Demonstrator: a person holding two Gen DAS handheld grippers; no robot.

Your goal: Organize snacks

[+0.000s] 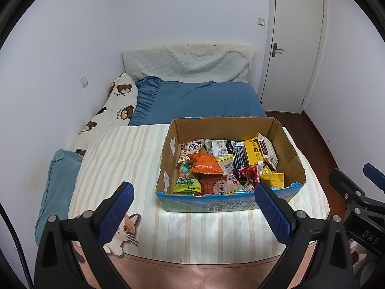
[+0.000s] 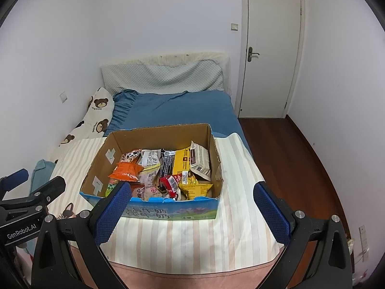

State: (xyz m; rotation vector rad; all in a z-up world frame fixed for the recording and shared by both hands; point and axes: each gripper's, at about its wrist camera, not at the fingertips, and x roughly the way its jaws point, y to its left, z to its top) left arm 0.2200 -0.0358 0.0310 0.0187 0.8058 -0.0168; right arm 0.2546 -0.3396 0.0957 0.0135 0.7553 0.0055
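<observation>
Cardboard box (image 1: 168, 159) of snack packets (image 1: 207, 163) sits on the striped cloth (image 1: 115, 159); left gripper (image 1: 192, 207) and right gripper (image 2: 192, 209) hover before it, both spread wide, empty

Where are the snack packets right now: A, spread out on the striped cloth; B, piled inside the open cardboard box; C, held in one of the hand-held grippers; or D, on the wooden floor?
B: the colourful snack packets all lie heaped inside the open brown cardboard box standing on the striped cream cloth, while the left hand-held gripper and the right hand-held gripper are both open and empty.
</observation>
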